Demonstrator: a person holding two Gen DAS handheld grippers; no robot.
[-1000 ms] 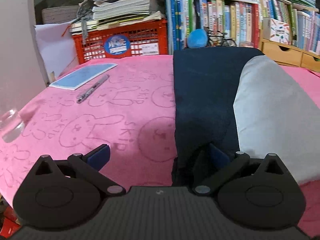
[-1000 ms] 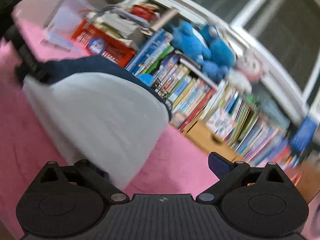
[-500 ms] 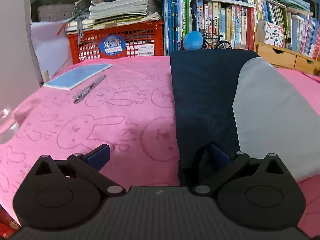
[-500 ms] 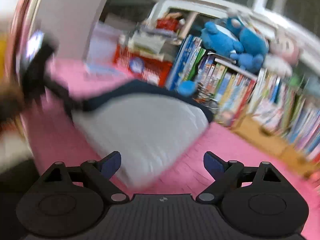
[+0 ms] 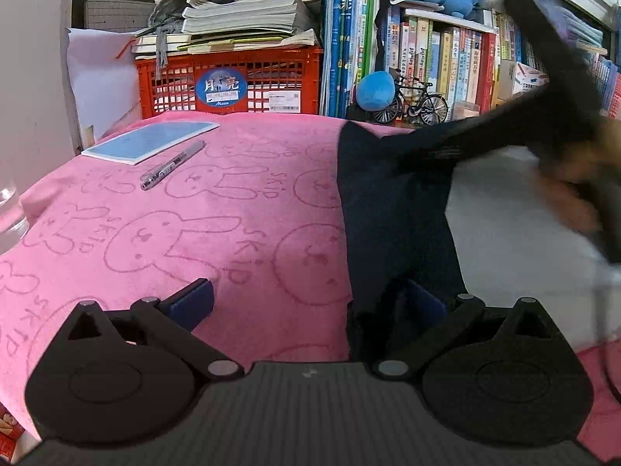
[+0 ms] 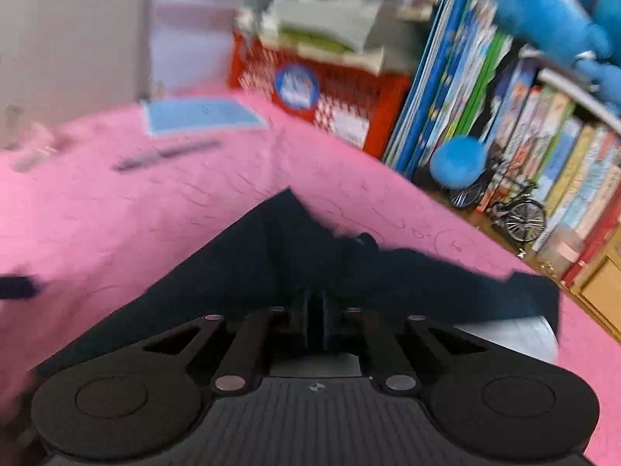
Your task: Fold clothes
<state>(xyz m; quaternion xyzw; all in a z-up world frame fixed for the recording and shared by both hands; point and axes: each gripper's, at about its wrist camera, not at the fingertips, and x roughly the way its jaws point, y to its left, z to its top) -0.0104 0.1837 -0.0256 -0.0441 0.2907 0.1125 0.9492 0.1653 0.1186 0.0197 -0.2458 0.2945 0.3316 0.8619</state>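
Garment (image 5: 392, 209) lying flat on the pink bunny-print cloth (image 5: 155, 233) over the counter, navy panel on the left, grey panel (image 5: 516, 248) on the right, far edge close to the bookshelf (image 5: 438, 58). Left claw (image 5: 306, 299) spread wide at the near hem: one fingertip (image 5: 194, 297) resting on bare pink cloth, the other tucked into the navy edge, nothing pinched. Right claw (image 6: 315, 320) pressed together, clamped on a fold of the navy fabric near the far edge, which looks pulled up into a peak there; pretty blurry in both views, so hard to say more. From the left wrist view, just a dark smear of it (image 5: 543, 132) reaching in across the grey part. Blue notebook (image 5: 155, 141) and pen (image 5: 172, 165) sitting well apart on the left side, red crate (image 5: 229, 81) stacked with papers behind them. Toy bicycle (image 5: 411, 103) and blue ball (image 5: 374, 91) by the books.
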